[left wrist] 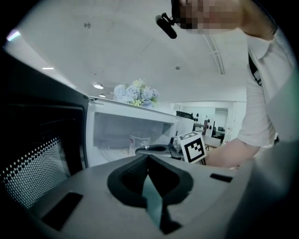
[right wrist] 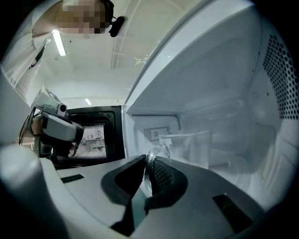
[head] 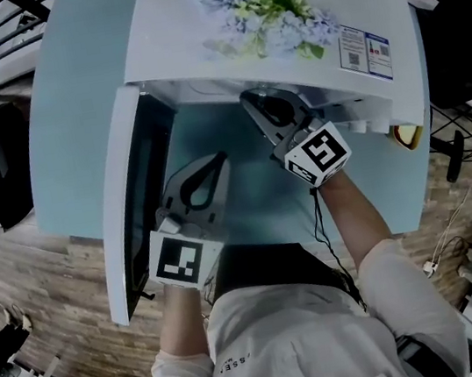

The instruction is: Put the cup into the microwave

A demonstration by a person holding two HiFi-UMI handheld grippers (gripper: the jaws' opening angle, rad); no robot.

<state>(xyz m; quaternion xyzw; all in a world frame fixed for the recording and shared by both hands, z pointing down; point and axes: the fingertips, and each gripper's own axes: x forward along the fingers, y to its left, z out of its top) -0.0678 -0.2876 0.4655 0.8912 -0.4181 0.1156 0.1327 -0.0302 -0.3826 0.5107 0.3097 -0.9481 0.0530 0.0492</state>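
Right gripper view: right tool clenched on a thin clear edge of the clear glass cup; rim or handle, not resolvable.
Cup position: inside the cavity of the white box-shaped microwave, body just ahead of the jaws, toward the back wall; base seated on the cavity floor or not, not determinable.
Cup axis: looks tilted in the right gripper view, but that camera sits rolled; roughly upright in the left gripper view.
Key relation: cup straight ahead of the right tool along its pointing line, nearly level, aimed into the cavity; cavity floor directly beneath.
Head view check: right tool reaching under the front edge of the microwave top, forearm trailing back over the pale blue tabletop.
Idle side: left tool with jaws together, nothing between them; parked outside the cavity, beside the open dark-windowed microwave door.
Nearer hand: right, in contact with the cup; left well apart from it.
Door clearance: swung wide to the left in the head view, off the right arm's path.
Step judged: placement nearly complete; set-down and release not yet done.
Next move calls for: slight lowering until base seated, jaws parted, straight pull-back along the entry line.
Risk: sideways drag on withdrawal likely to tip the glass.
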